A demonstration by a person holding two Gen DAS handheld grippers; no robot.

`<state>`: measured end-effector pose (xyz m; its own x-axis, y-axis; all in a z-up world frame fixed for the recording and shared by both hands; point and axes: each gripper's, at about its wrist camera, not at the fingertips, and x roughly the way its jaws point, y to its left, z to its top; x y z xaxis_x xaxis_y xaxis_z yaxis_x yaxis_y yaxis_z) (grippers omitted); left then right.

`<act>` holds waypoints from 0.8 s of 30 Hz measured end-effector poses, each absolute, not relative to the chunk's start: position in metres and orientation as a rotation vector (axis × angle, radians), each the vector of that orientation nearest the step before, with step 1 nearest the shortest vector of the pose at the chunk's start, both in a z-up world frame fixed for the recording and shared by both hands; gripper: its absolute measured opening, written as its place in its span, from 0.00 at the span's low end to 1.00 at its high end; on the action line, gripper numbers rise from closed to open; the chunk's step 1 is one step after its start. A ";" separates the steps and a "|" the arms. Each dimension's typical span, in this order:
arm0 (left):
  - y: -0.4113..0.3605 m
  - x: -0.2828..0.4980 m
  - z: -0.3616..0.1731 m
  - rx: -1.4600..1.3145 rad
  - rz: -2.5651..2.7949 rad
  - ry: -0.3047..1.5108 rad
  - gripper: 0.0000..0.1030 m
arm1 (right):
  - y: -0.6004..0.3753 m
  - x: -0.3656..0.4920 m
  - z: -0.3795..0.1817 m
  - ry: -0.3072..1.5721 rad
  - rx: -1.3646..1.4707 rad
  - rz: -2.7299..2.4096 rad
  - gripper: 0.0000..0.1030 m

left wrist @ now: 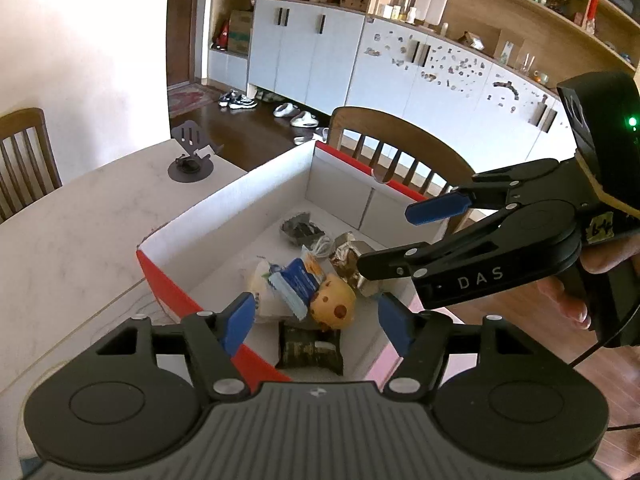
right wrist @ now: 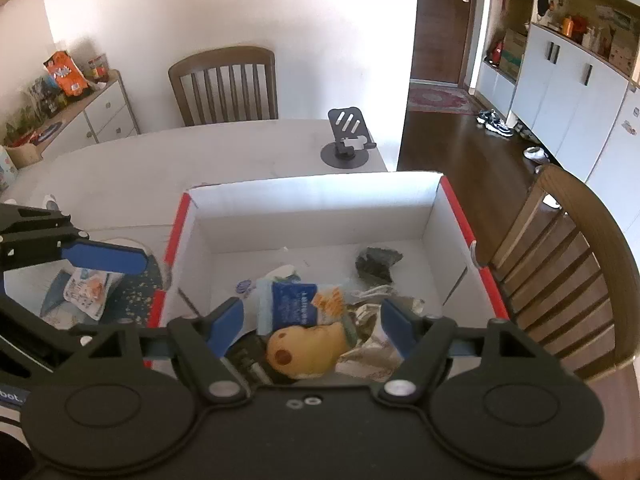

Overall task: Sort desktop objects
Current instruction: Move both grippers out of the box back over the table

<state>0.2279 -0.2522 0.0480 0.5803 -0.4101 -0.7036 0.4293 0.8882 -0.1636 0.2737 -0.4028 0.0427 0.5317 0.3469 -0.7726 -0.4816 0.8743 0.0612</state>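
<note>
Left wrist view: your left gripper [left wrist: 316, 320] wide, empty, above box [left wrist: 224, 204] | right gripper [right wrist: 312, 322] wide, empty | yellow toy [right wrist: 304, 350] between and below its fingers | step: drop-off apparently done | next: fetch packet [right wrist: 86, 288] beyond left fingers.

This is a lived-in home, its dining area open to the entryway. A pale table [right wrist: 224, 148] stands with wooden slat-back chairs [right wrist: 224, 84] around it. White cabinets [left wrist: 316, 56] under open wooden shelves [left wrist: 480, 4] crowded with jars and ornaments line one wall. Shoes and slippers [left wrist: 288, 112] lie on the dark wood floor near a front door [right wrist: 440, 16] with a small rug [right wrist: 436, 100].
</note>
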 end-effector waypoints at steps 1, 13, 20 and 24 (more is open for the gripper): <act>-0.250 0.225 0.049 0.023 -0.494 0.813 0.66 | -0.402 0.270 0.043 0.879 -0.163 0.492 0.73; -0.221 0.192 0.054 -0.017 -0.523 0.796 0.72 | -0.394 0.231 0.051 0.853 -0.111 0.422 0.82; -0.203 0.177 0.052 -0.020 -0.524 0.806 0.73 | -0.386 0.210 0.054 0.827 -0.085 0.383 0.87; -0.193 0.169 0.050 -0.010 -0.519 0.807 0.88 | -0.379 0.200 0.055 0.811 -0.077 0.367 0.87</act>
